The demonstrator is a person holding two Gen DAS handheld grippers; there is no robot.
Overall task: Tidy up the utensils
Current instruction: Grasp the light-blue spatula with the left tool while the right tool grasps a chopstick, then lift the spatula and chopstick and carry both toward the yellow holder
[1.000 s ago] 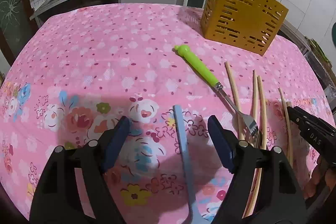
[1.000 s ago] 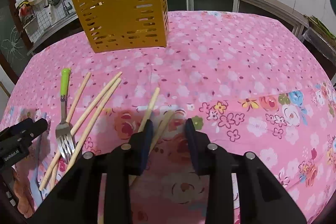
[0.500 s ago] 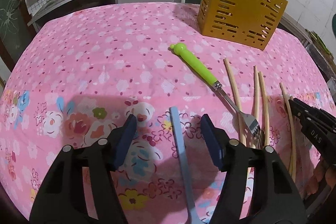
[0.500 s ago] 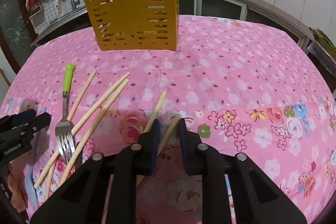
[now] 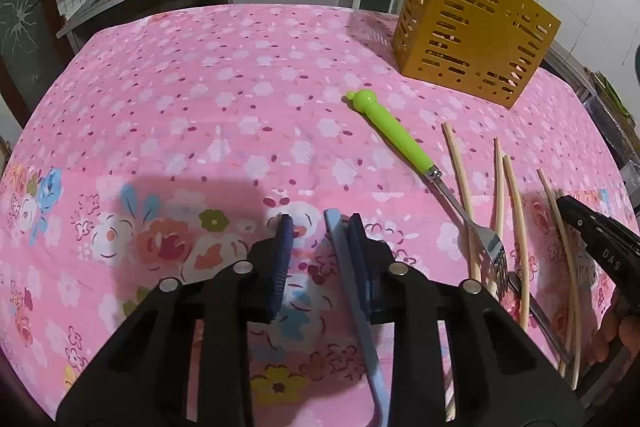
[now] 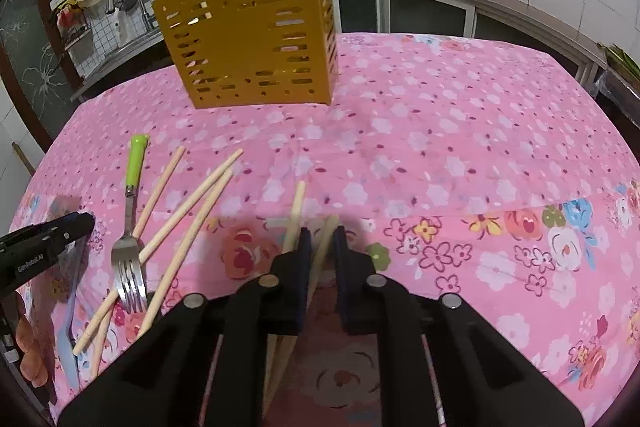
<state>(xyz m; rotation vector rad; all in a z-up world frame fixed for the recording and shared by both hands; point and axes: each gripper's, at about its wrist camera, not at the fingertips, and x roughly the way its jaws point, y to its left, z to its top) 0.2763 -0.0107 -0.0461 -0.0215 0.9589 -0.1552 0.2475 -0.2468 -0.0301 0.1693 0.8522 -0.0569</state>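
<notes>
Left hand-held gripper (image 5: 320, 227) is closing around a blue handle (image 5: 352, 275); right hand-held gripper (image 6: 320, 239) is closing, narrow, around a chopstick (image 6: 322, 255).

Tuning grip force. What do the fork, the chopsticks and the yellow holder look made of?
Fork: shiny silver tines and neck, likely steel; glossy lime-green handle, looks plastic.
Chopsticks: pale, matte tan sticks, probably bamboo or wood; grain too fine to tell.
Yellow holder: opaque mustard walls with moulded slots, smooth low sheen, looks like rigid plastic.

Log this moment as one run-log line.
left gripper: closing around blue utensil | right gripper: closing around chopstick | fork: on table | holder: upright
</notes>
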